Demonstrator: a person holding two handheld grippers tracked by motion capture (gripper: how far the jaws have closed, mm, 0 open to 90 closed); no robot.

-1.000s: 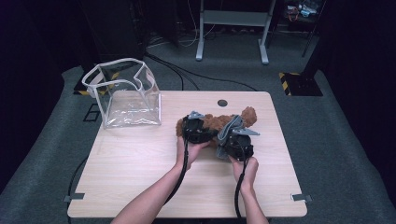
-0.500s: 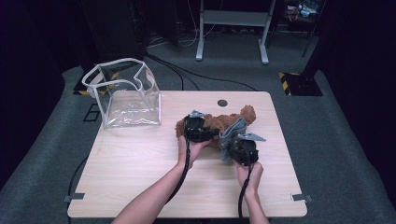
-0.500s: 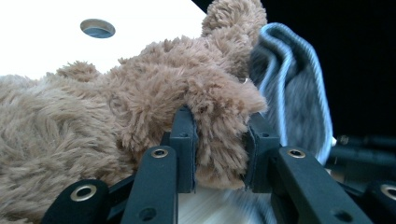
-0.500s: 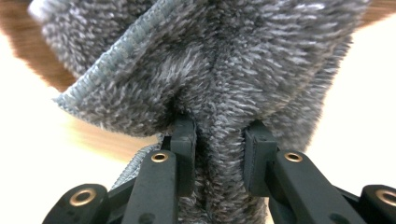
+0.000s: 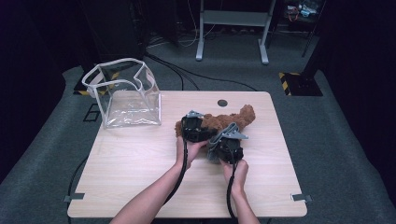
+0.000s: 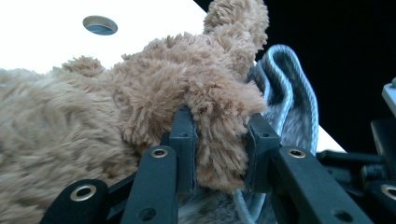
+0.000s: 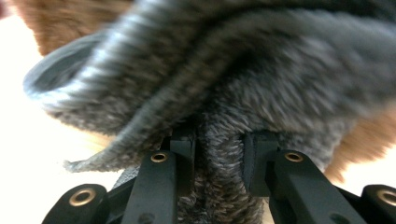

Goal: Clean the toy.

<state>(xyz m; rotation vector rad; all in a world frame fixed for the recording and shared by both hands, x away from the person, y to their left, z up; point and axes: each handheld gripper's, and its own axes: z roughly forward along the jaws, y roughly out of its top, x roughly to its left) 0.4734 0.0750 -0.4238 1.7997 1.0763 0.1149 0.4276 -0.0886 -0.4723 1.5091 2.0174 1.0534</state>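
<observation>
Teddy bear (image 5: 233,120) (brown) lies right of clear bag (image 5: 125,99), well apart.

grey knit cloth (image 7: 261,88): blurring in the right gripper view
plush toy (image 5: 223,122): lying partly hidden under both grippers

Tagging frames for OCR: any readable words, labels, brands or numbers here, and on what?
None readable.
Plush toy: no tag or label visible.
Grey cloth: no print visible.
Clear bag: no lettering visible.
Table: no marks; its hole is unlabelled.
Back shelf clutter: too small to read.
</observation>
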